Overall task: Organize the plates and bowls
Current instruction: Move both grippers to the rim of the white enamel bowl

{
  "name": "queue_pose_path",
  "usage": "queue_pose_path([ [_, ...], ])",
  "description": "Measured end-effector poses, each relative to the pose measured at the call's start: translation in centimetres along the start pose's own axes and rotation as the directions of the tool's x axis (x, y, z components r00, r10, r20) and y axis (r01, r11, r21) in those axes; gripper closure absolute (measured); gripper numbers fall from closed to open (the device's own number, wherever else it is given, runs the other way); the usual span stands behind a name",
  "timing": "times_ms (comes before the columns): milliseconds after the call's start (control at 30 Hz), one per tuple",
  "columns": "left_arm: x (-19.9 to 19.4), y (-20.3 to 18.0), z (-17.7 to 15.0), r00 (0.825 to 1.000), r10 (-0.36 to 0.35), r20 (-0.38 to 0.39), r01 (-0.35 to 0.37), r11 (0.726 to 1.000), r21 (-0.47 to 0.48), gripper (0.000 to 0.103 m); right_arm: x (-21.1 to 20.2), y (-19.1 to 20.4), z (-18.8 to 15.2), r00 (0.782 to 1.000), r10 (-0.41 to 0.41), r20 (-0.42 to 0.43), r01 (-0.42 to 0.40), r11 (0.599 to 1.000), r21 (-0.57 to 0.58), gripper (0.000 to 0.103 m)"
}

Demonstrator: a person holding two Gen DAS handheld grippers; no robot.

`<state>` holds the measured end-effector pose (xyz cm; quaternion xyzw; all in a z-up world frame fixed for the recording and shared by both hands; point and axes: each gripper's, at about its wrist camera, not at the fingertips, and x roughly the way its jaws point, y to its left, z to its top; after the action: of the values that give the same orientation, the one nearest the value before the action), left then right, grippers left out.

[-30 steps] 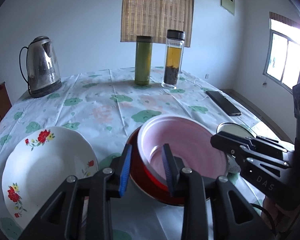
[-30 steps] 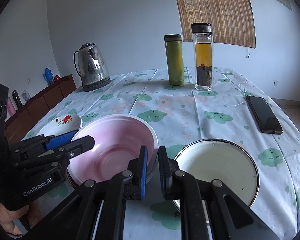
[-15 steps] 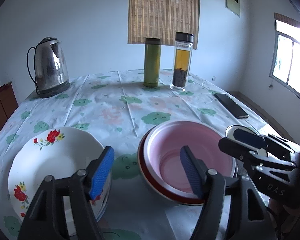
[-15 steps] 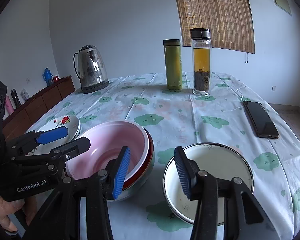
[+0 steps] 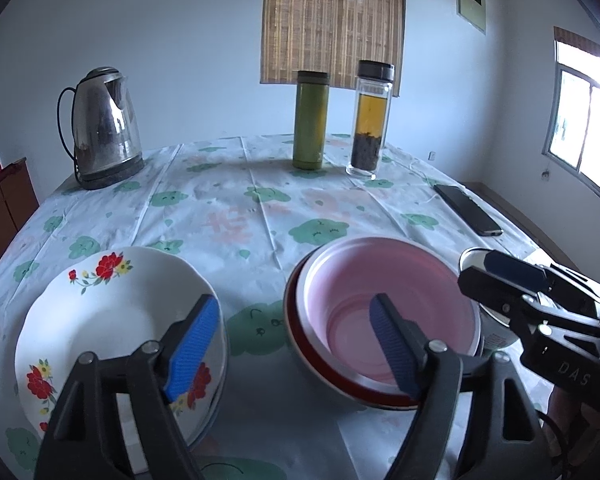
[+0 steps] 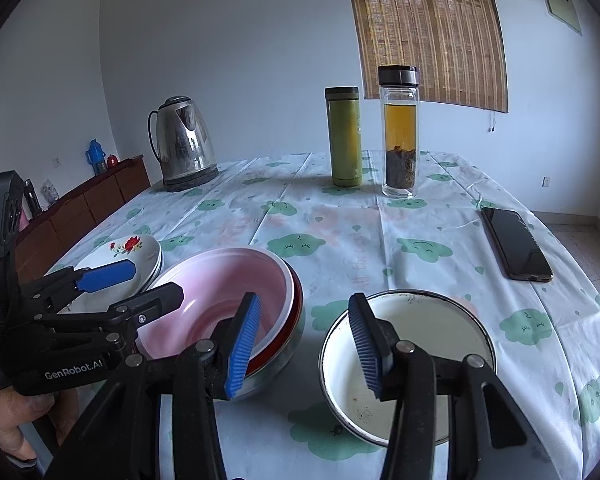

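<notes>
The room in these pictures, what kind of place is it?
Probably a home dining room: a table with a patterned tablecloth, an electric kettle, tea bottle and flowered plates.

On the table (image 5: pixel 228 216), the left gripper (image 5: pixel 296 344) hangs with its jaws opening and nothing between them. A flowered plate (image 5: pixel 100 312) sits near the front left edge, a pink bowl (image 5: pixel 384 304) nested in a red bowl (image 5: pixel 300 344) near the front right. The right gripper (image 5: pixel 512 276) shows at the right edge. A kettle (image 5: pixel 104 128), a green flask (image 5: pixel 311 120), a tea bottle (image 5: pixel 370 120) and a phone (image 5: pixel 468 210) stand toward the far side.
</notes>
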<state>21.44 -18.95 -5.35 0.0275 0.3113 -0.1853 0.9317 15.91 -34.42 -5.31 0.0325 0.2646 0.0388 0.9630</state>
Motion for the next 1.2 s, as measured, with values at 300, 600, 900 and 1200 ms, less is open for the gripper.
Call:
queue_pose_path([
  [300,-1.3,-0.5,0.6,0.999,-0.010,0.046,0.010,1.000,-0.011,0.016,-1.1,-2.9,0.5,0.997,-0.077,0.017,0.075,0.994,0.077,0.055],
  [600,-3.4,-2.3,1.7,0.996,-0.039,0.077,0.037,0.999,0.024,0.016,-2.2,-6.3,0.6,0.989,-0.143,0.025,0.138,0.979,0.153,0.055],
  [900,-3.3,-7.5,2.2,0.991,-0.129,0.044,0.125,0.989,0.085,0.024,-2.9,-10.3,-0.2,0.984,-0.179,-0.009,0.176,0.956,0.235,0.065],
  [1200,-1.7,-11.4,2.0,0.988,-0.156,-0.018,0.157,0.977,0.143,0.045,-1.9,-10.2,-1.3,0.987,-0.134,-0.084,0.149,0.968,0.201,0.078],
])
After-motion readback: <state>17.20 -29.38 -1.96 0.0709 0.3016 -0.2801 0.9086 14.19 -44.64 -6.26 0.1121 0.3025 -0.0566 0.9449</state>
